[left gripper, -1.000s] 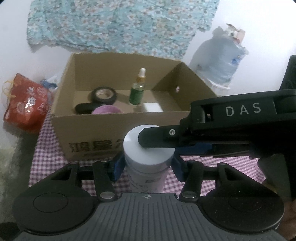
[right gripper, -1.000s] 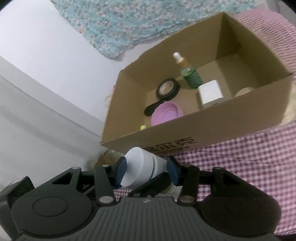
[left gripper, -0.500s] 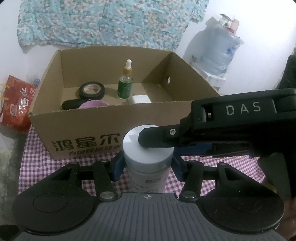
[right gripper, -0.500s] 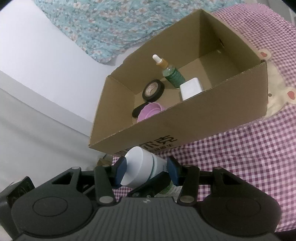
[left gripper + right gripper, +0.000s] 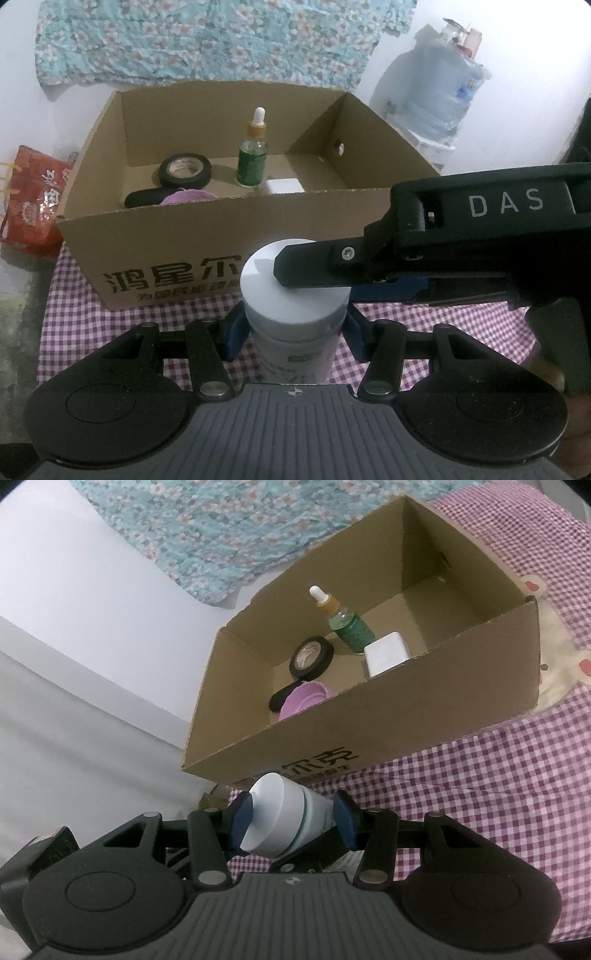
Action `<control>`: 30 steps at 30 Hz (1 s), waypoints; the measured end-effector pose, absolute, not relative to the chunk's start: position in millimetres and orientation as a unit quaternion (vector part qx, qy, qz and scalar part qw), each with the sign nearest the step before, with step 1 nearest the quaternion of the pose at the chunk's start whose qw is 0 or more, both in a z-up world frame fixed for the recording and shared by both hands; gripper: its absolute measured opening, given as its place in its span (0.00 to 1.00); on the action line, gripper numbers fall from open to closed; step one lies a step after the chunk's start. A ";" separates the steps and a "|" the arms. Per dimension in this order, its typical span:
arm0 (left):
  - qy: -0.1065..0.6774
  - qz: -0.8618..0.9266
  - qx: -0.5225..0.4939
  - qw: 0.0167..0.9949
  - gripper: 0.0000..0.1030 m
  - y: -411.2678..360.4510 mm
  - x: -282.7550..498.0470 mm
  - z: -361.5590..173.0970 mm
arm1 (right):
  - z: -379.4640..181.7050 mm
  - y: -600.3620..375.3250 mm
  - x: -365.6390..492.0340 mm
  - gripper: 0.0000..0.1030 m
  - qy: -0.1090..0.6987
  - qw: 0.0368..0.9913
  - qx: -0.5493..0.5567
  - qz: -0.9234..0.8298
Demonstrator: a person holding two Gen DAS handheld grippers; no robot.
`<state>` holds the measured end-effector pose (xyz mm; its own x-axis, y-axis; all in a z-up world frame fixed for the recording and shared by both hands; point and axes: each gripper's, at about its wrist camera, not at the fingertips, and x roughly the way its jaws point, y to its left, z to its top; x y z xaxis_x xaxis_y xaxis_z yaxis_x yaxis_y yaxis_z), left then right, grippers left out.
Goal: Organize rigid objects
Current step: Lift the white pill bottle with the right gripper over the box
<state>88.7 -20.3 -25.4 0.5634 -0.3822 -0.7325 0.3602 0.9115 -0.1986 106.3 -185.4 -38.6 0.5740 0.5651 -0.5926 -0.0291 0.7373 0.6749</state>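
The jar (image 5: 295,291) is gripped by both claws, left (image 5: 293,325) and right (image 5: 291,823), and should be lifted level over the box (image 5: 207,236) wall

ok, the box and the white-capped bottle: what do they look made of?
Box: brown corrugated cardboard, matte; the fluted edge shows along the cut rim, with black print on the front. White-capped bottle: probably plastic, with a smooth cap of soft sheen and a printed label on the body.
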 end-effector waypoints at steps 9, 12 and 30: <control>0.386 -0.208 -0.010 0.899 0.51 -11.1 67.2 10.1 | -8.2 -175.3 87.0 0.50 0.398 0.844 0.299 0.198; 0.367 -0.209 -0.004 0.907 0.51 -11.5 58.0 27.2 | 9.3 -173.5 75.5 0.50 0.378 0.854 0.291 0.207; 0.304 -0.213 -0.010 0.928 0.51 -26.1 88.1 90.7 | 85.2 -186.3 86.7 0.50 0.298 0.888 0.254 0.240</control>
<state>88.1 -26.1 90.7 0.7243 -0.4012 -0.5608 0.3887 0.9093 -0.1485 86.7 -186.3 85.2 0.7078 0.5769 -0.4077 -0.2743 0.7562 0.5940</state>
